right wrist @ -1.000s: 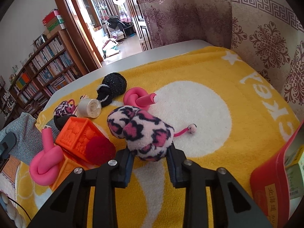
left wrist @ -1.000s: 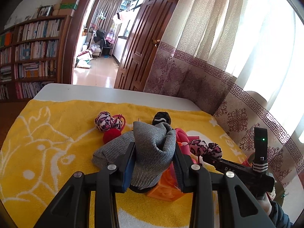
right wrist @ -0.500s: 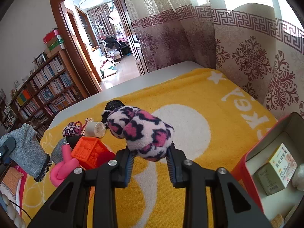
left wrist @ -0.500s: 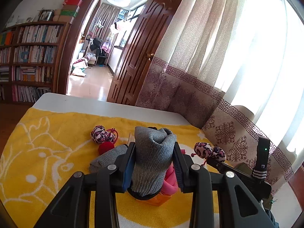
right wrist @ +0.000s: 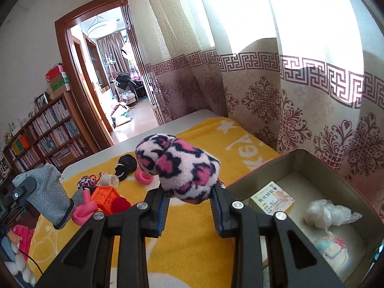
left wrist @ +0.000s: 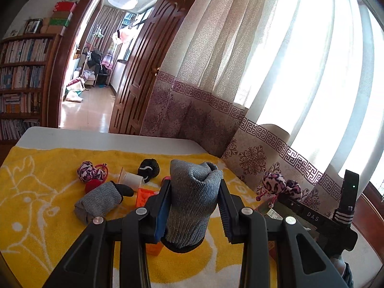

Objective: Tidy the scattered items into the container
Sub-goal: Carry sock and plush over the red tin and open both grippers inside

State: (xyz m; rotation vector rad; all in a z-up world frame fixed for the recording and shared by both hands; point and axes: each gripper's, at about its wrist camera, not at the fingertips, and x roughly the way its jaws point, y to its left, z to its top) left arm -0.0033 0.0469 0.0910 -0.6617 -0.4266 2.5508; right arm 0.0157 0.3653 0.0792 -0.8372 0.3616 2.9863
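Left gripper [left wrist: 194, 204]: jaws are clamped on a grey sock [left wrist: 192, 199], held above the counter.
Right gripper [right wrist: 189, 200]: jaws are clamped on a leopard plush [right wrist: 178, 165].
Container [right wrist: 319, 165]: seen at 4 o'clock of the plush.
Yellow towel [right wrist: 192, 244]: spread underneath.

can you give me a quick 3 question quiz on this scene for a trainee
1. True or false: the left gripper is empty.
2. Which item does the right gripper hold? A) orange block B) leopard-print plush C) pink foam curler
3. Fill in: the container to the right of the yellow towel already holds a small ___ with printed text, a clear plastic wrap and a pastel item.

Key:
1. False, it is shut on a grey sock.
2. B, the leopard-print plush.
3. box
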